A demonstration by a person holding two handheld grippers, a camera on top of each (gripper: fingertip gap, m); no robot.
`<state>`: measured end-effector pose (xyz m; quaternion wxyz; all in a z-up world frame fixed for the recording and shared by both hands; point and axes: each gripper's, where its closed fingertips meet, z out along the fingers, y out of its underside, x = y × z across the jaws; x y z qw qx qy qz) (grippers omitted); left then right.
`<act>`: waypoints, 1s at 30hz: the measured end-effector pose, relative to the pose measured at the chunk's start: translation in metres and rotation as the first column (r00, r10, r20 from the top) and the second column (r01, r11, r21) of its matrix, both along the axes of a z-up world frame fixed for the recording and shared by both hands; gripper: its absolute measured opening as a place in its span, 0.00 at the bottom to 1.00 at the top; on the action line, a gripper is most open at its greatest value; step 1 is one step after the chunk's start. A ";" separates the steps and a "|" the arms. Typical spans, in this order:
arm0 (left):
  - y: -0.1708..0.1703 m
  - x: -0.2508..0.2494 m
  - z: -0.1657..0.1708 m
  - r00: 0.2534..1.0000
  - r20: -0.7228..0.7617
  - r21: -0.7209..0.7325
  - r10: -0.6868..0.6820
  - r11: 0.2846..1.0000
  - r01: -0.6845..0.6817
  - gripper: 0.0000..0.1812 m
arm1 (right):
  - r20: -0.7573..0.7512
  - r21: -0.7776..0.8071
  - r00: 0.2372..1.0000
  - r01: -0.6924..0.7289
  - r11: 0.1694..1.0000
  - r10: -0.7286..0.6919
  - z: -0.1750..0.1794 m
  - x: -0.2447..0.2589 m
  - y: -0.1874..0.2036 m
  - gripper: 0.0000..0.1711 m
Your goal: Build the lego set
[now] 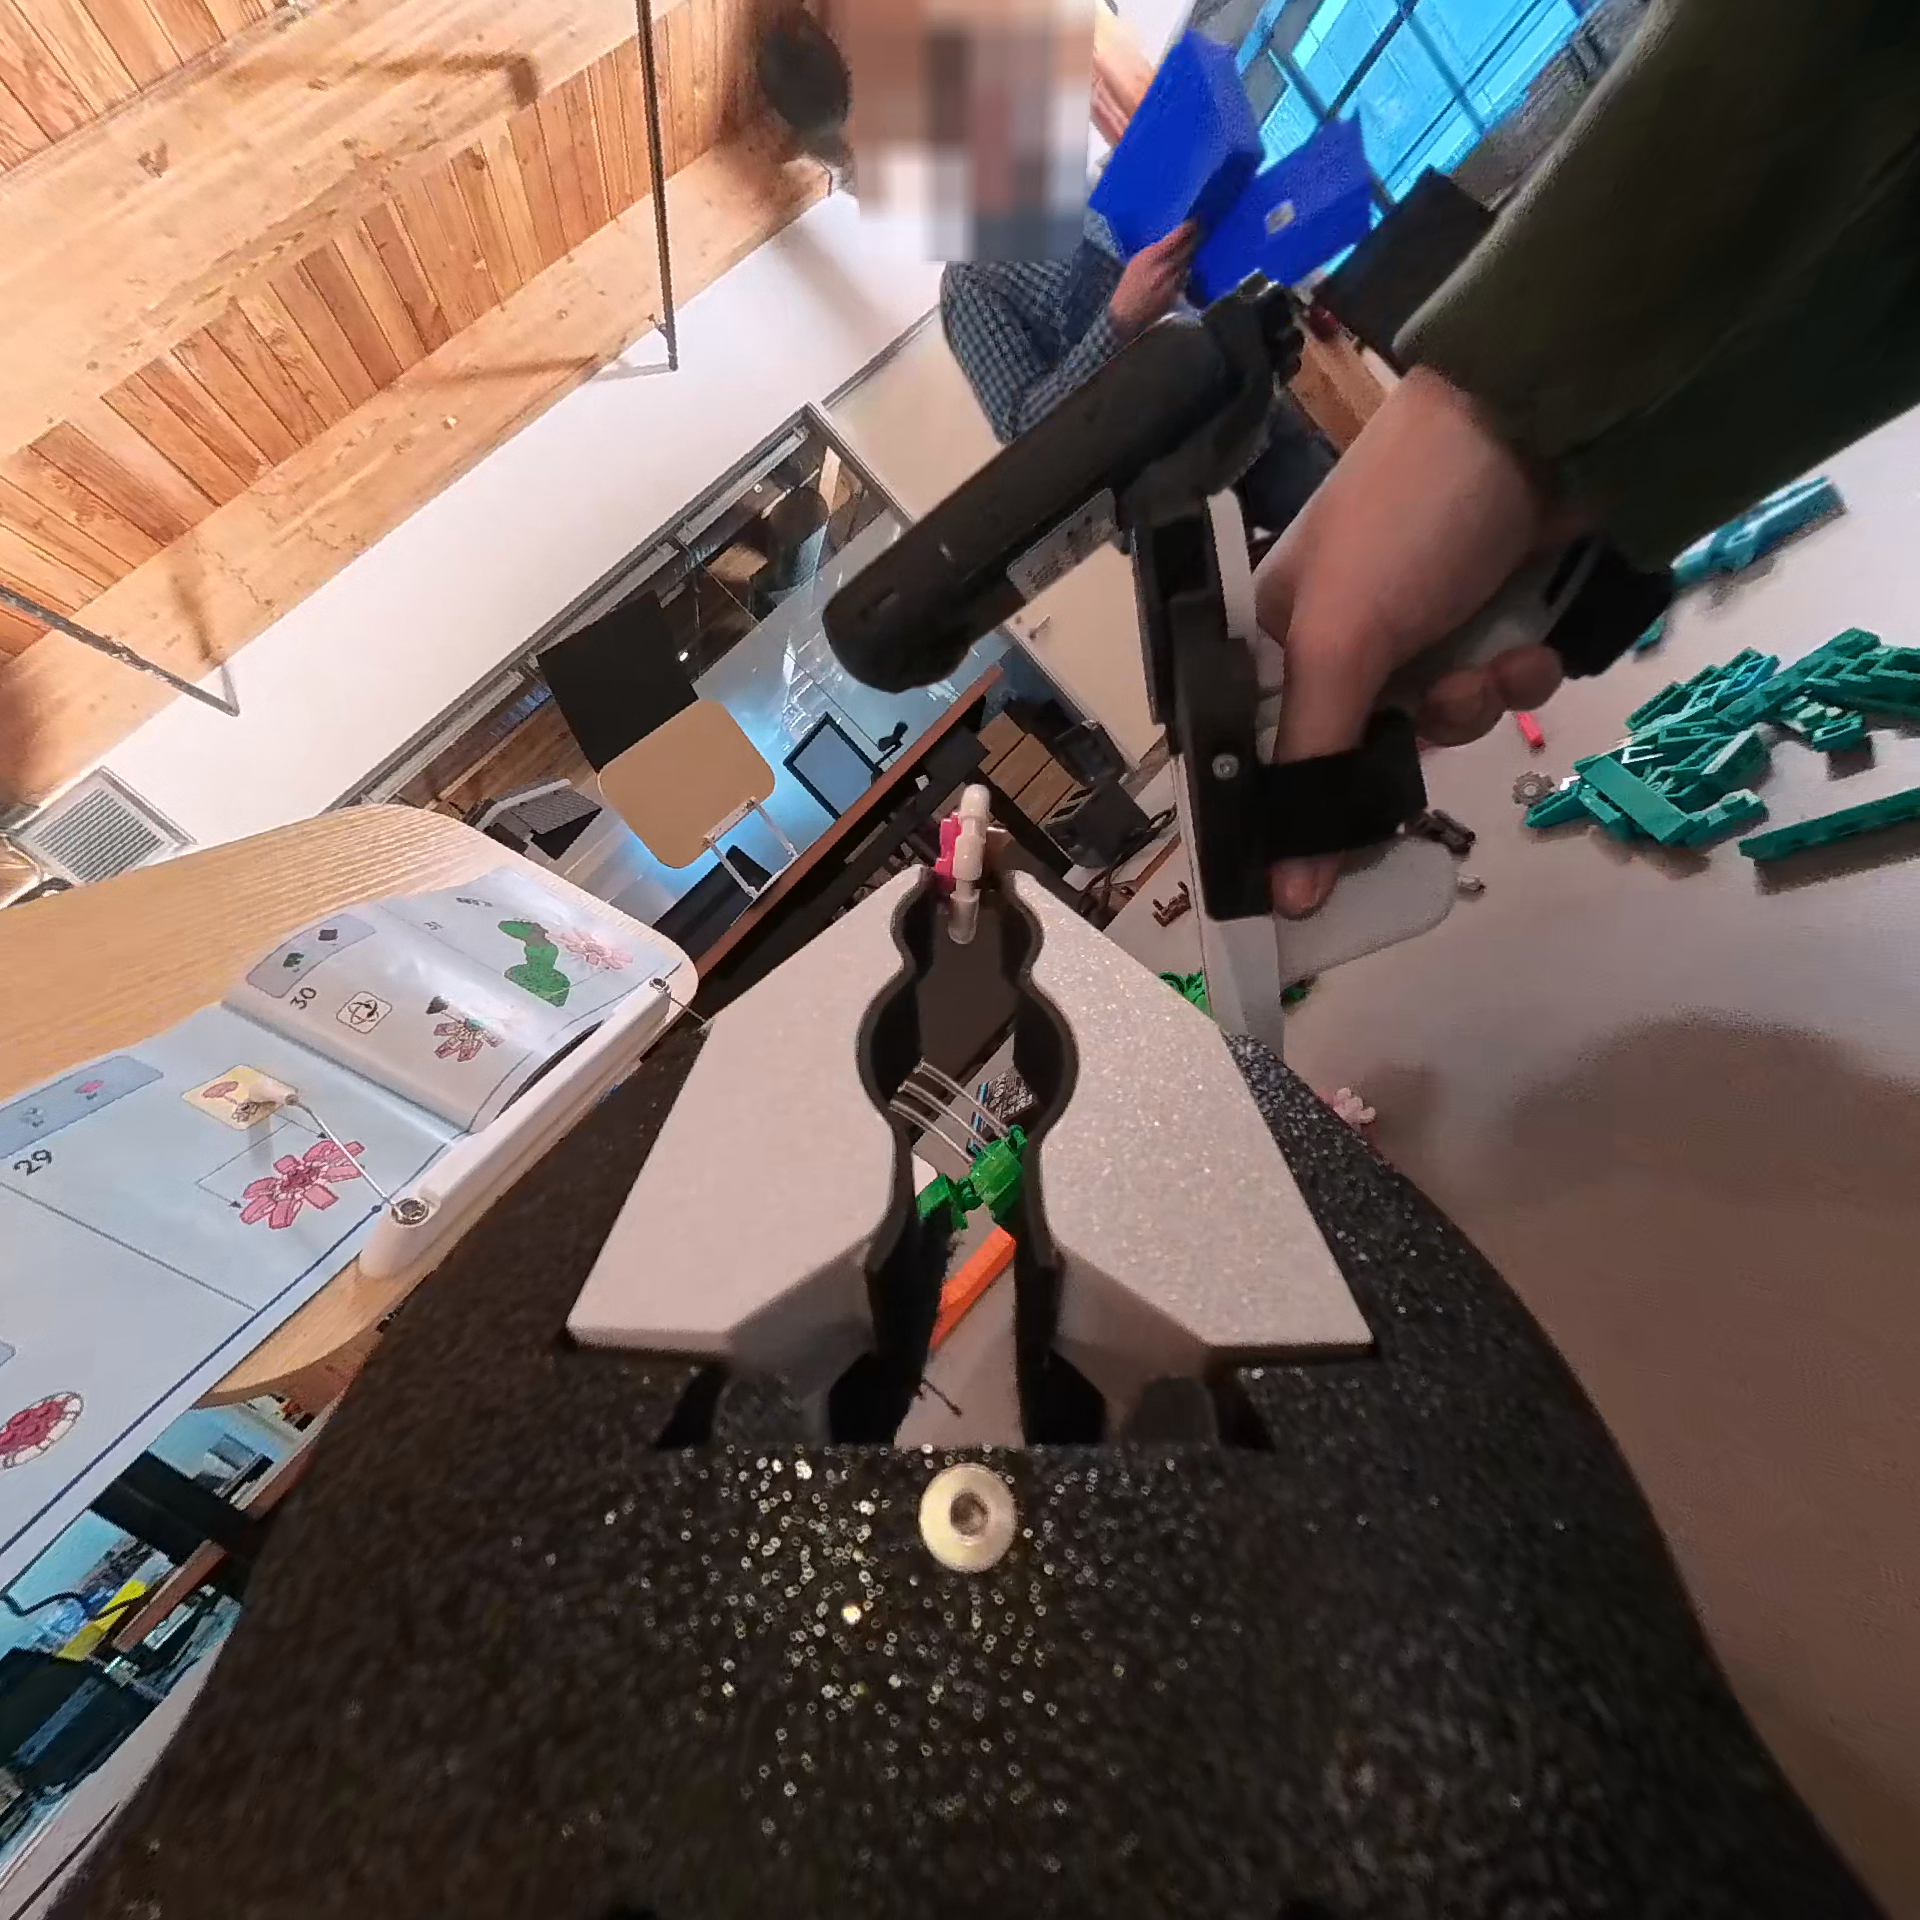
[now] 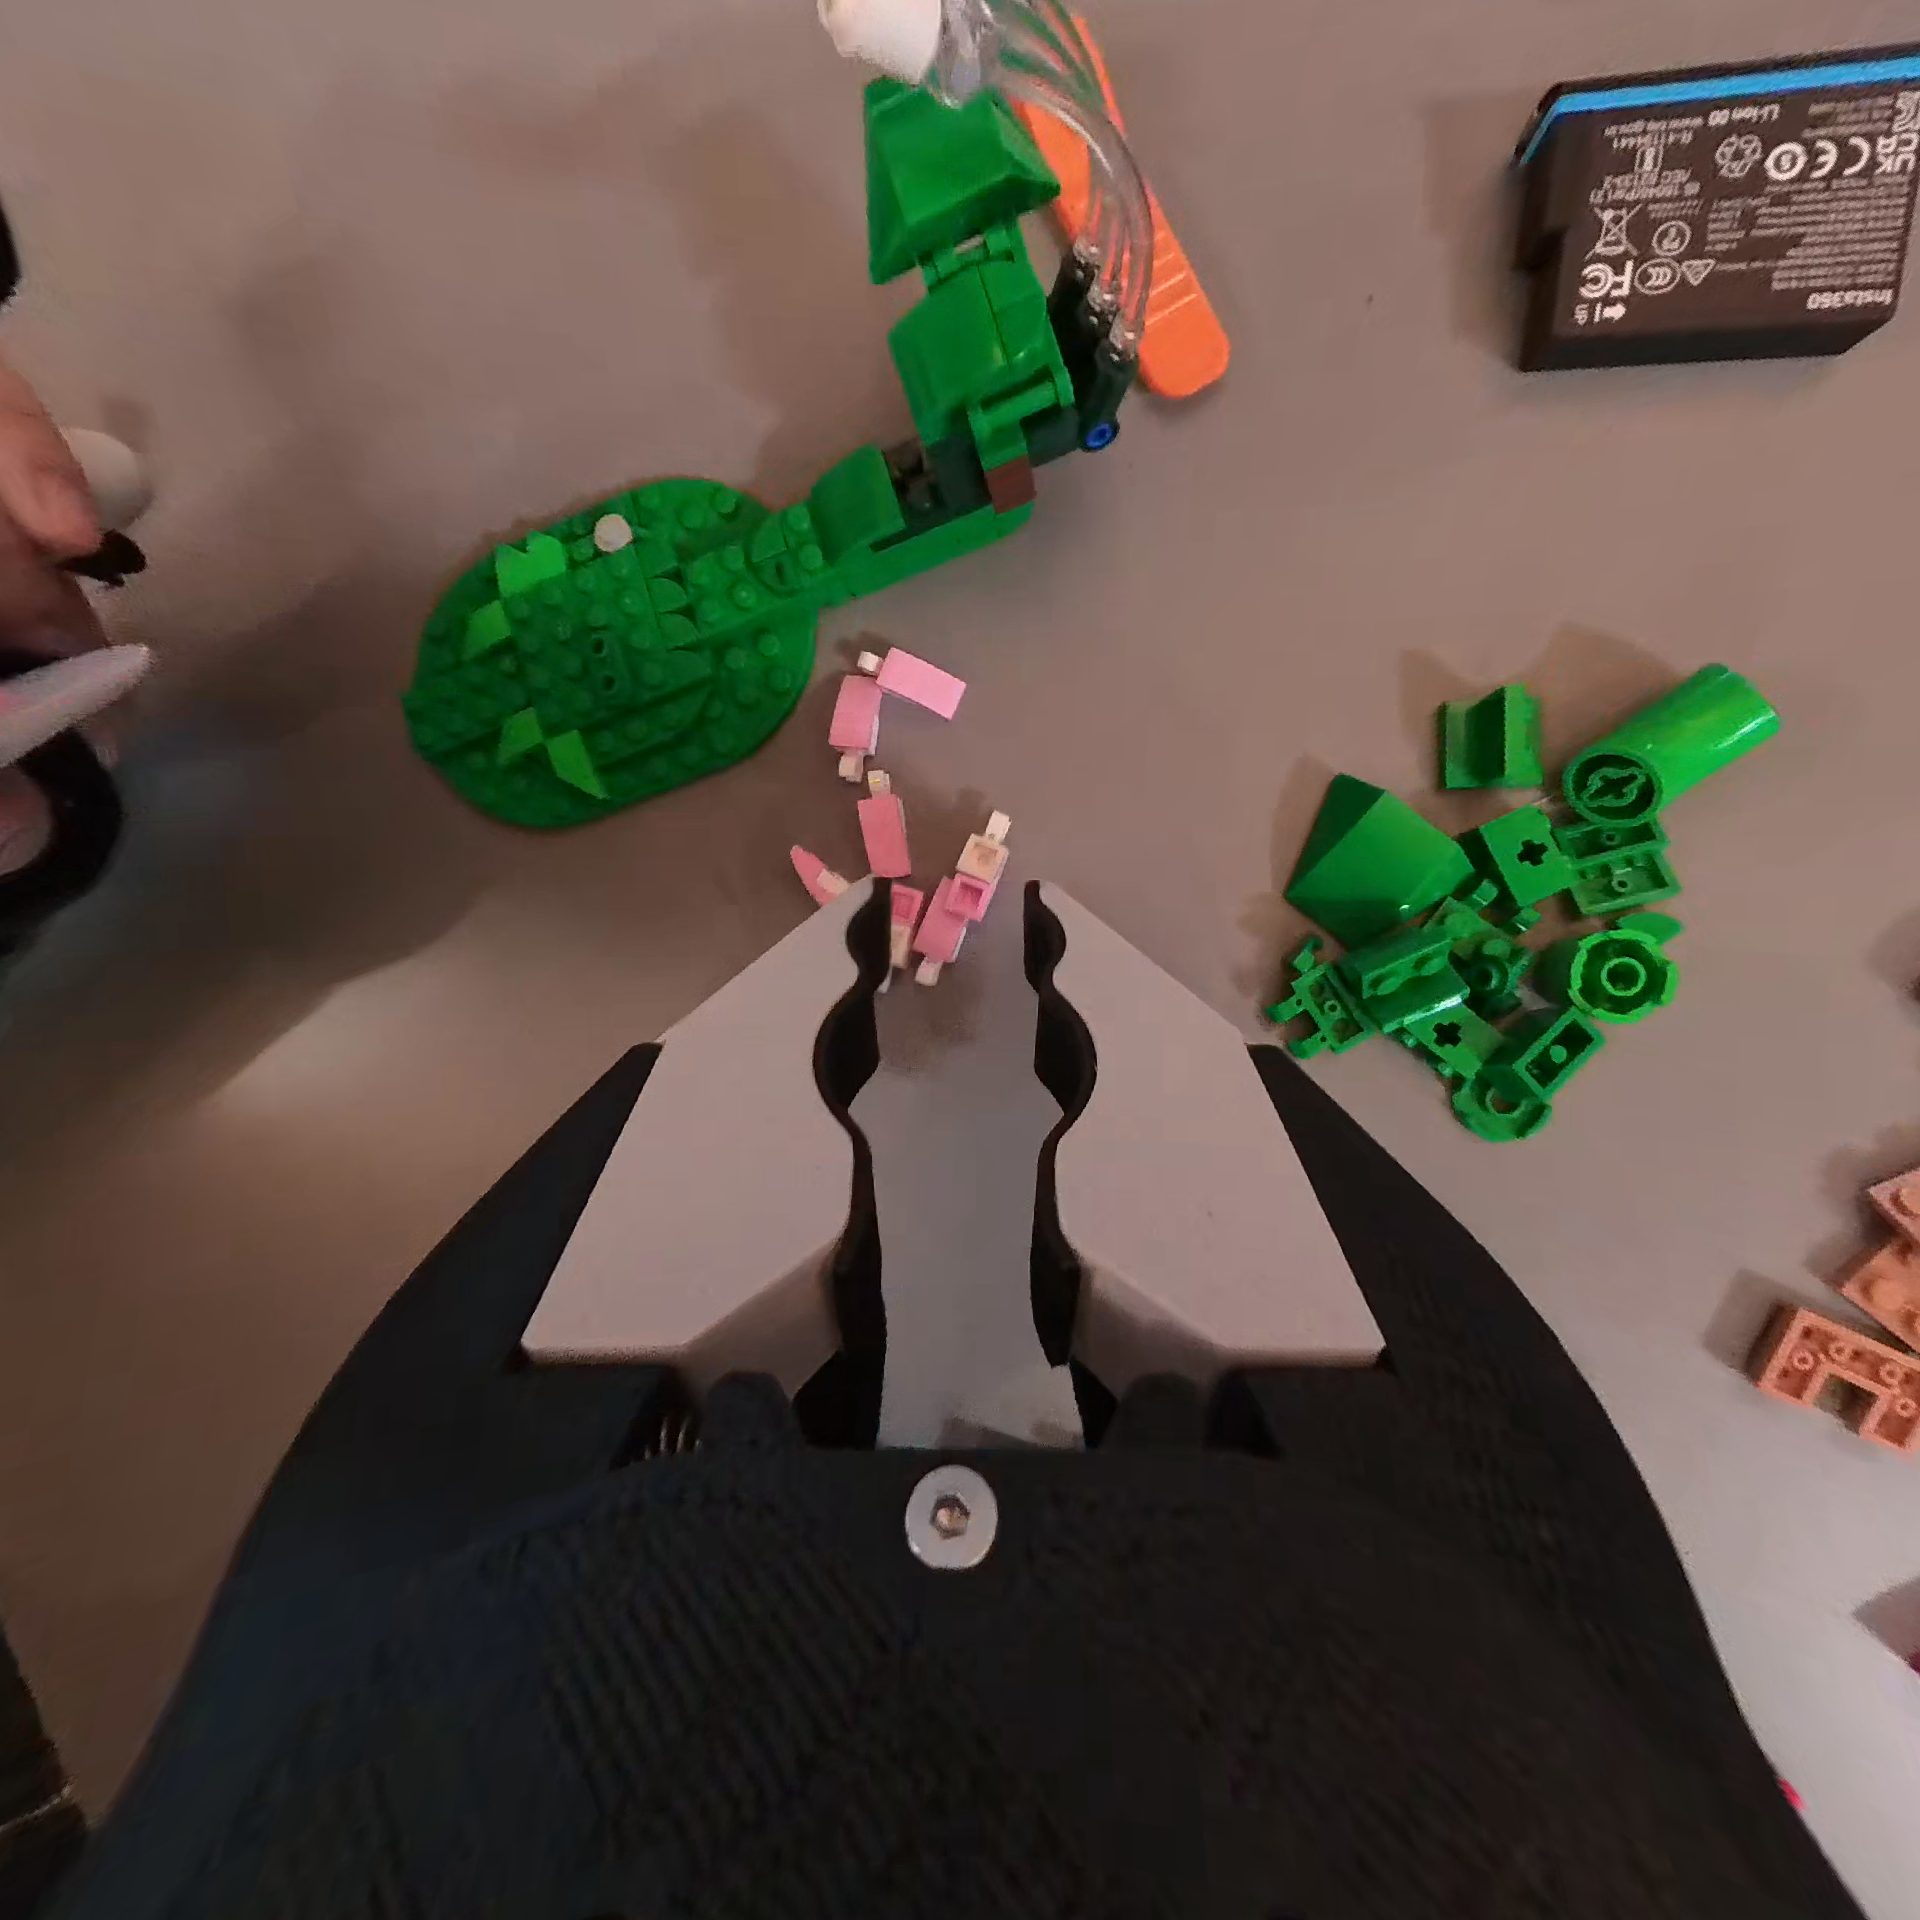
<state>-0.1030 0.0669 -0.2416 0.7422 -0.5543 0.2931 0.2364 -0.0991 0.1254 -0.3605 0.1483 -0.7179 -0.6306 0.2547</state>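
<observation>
My left gripper (image 1: 968,896) is shut on a small white and pink lego piece (image 1: 974,831) that sticks out past its tips, held up in the air. Through its gap I see the green build (image 1: 982,1169) below. My right gripper (image 2: 951,904) is open, low over several loose pink petal pieces (image 2: 951,899) on the grey table; one lies between its tips. The green build, a leaf pad (image 2: 613,655) with a jointed stem (image 2: 966,312) and clear curved rods (image 2: 1101,177), lies just beyond the petals.
An orange brick separator (image 2: 1179,312) lies by the stem. A black battery (image 2: 1714,208) sits far right. Loose green pieces (image 2: 1496,914) and tan pieces (image 2: 1849,1371) lie on the right. An open instruction booklet (image 1: 260,1122) rests on a wooden stand. Teal pieces (image 1: 1714,758) are piled farther off. There is about 12 cm between the tips of the two grippers.
</observation>
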 end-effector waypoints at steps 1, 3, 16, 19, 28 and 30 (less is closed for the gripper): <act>0.000 0.000 -0.001 1.000 -0.003 -0.005 -0.001 1.000 0.001 0.04 | 0.003 0.008 1.000 0.004 1.000 -0.004 -0.002 -0.001 0.001 0.14; 0.001 0.001 -0.001 1.000 -0.008 -0.009 -0.001 1.000 0.001 0.04 | 0.018 0.019 1.000 0.007 1.000 -0.008 -0.007 0.000 0.002 0.13; 0.006 0.009 -0.012 1.000 -0.027 -0.086 -0.011 0.996 0.008 0.04 | -0.254 0.476 0.944 -0.069 0.877 0.212 0.050 0.037 -0.015 0.04; 0.008 0.014 -0.017 0.999 -0.047 -0.111 -0.023 0.994 0.018 0.04 | -0.177 0.742 0.895 -0.153 0.653 0.410 0.061 0.063 -0.036 0.04; 0.009 0.020 -0.023 0.996 -0.077 -0.139 -0.043 0.990 0.032 0.04 | 0.652 0.755 0.579 -0.443 -0.483 0.489 0.022 0.101 -0.076 0.04; 0.009 0.020 -0.023 0.996 -0.077 -0.140 -0.043 0.990 0.032 0.04 | 0.705 0.706 0.538 -0.470 -0.529 0.462 0.017 0.104 -0.072 0.04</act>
